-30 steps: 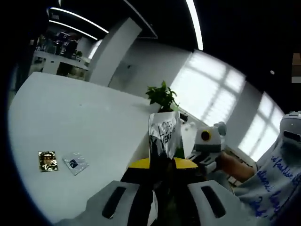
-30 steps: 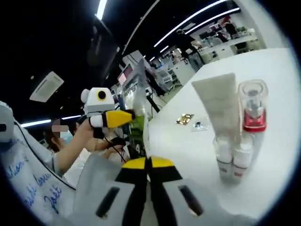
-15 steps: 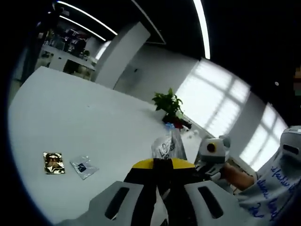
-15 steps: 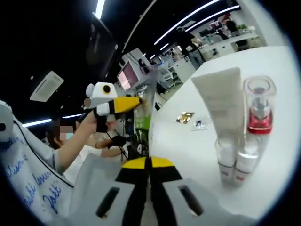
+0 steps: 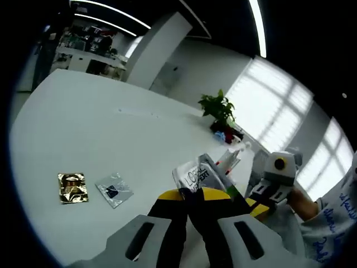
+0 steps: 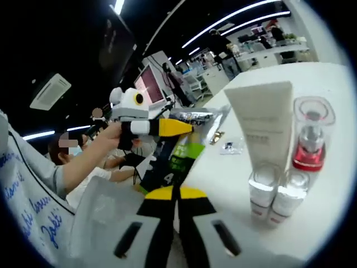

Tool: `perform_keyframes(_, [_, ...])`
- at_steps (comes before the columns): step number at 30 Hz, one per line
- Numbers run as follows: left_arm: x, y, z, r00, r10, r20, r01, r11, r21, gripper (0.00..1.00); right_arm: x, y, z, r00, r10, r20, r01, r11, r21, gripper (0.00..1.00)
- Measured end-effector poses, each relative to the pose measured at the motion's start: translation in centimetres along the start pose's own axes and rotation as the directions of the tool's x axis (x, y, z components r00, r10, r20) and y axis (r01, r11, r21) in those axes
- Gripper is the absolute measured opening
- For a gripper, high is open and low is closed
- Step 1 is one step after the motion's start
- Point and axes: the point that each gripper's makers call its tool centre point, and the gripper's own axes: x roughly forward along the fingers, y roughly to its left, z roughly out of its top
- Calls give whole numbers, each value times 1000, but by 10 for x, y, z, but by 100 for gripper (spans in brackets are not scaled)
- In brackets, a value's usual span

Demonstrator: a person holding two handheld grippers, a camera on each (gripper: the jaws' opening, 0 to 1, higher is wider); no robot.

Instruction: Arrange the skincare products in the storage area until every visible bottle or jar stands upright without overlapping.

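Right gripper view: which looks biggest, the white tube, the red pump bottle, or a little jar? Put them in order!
1. White tube, biggest.
2. Red pump bottle.
3. Little jar, smallest; the second jar beside it looks about the same.
All stand close together, so nearness hardly skews this.

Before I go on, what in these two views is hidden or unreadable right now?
- Silver and green sachet in the left gripper: lower part hidden behind the jaws, left gripper view; print only partly readable.
- Right gripper: whether it pinches the sachet's bottom edge, its own jaws cover it.
- Gold foil packet and clear packet: labels too small.
- Two small clear bottles: labels blurred, right gripper view.
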Motion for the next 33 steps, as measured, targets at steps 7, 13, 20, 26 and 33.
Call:
perform_keyframes(7, [14,12,-16,996,52,-66,-51,999,15,4,9,-10,-11,996,-50,-80,44,996,-76,1])
perform_keyframes(13, [24,29,-28,988,83,-130,-81,997,21,4,15,-22,-24,988,-88,-128,75,992,-105,1])
perform_keyframes(20, [37,34,-42,977,98,-189,-95,995,21,1,19,-33,-37,969,-133,-207,100,982,-161,2])
perform_keyframes(26, [42,34,-49,974,90,-209,-92,996,3,0,19,-40,-46,957,-151,-246,111,979,-171,3])
perform_keyframes(33, [43,45,-59,960,147,-238,-151,988,1,0,15,-53,-66,921,-207,-330,136,965,-225,2])
